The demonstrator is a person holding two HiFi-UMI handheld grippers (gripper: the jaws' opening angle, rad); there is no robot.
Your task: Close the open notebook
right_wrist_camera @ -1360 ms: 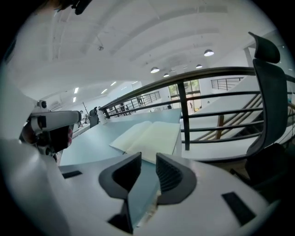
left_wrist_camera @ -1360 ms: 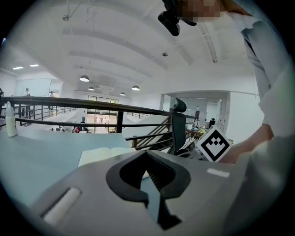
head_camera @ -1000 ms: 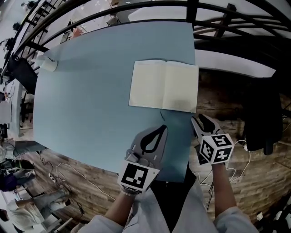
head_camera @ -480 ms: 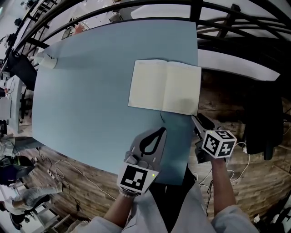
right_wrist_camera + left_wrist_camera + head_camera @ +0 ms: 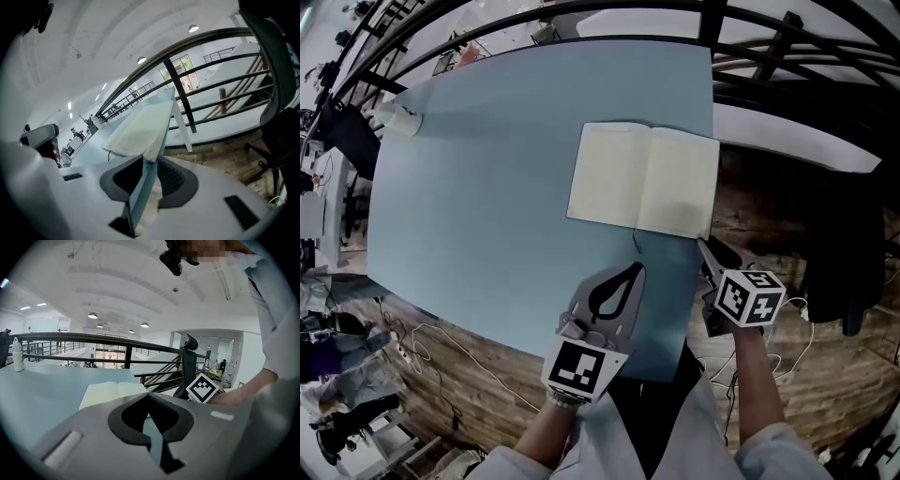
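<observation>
The open notebook (image 5: 642,178) lies flat with cream pages up, on the right part of the light blue table (image 5: 487,187), its right page at the table's edge. A thin ribbon (image 5: 636,242) trails from its spine. My right gripper (image 5: 705,246) is at the notebook's near right corner. In the right gripper view the gripper (image 5: 151,161) straddles the table's edge, with the notebook (image 5: 138,129) corner just over its tips. Its jaws have just been closing and stand a little apart. My left gripper (image 5: 636,266) hovers over the table near the notebook (image 5: 112,391), shut and empty.
A white bottle (image 5: 398,122) stands at the table's far left corner. A black railing (image 5: 787,56) runs behind and to the right of the table. A black chair (image 5: 839,244) stands on the wooden floor to the right. Cables lie on the floor below.
My right gripper has sunk slightly and rolled at the table's right edge, and its jaws have narrowed. The left gripper and the notebook have stayed put.
</observation>
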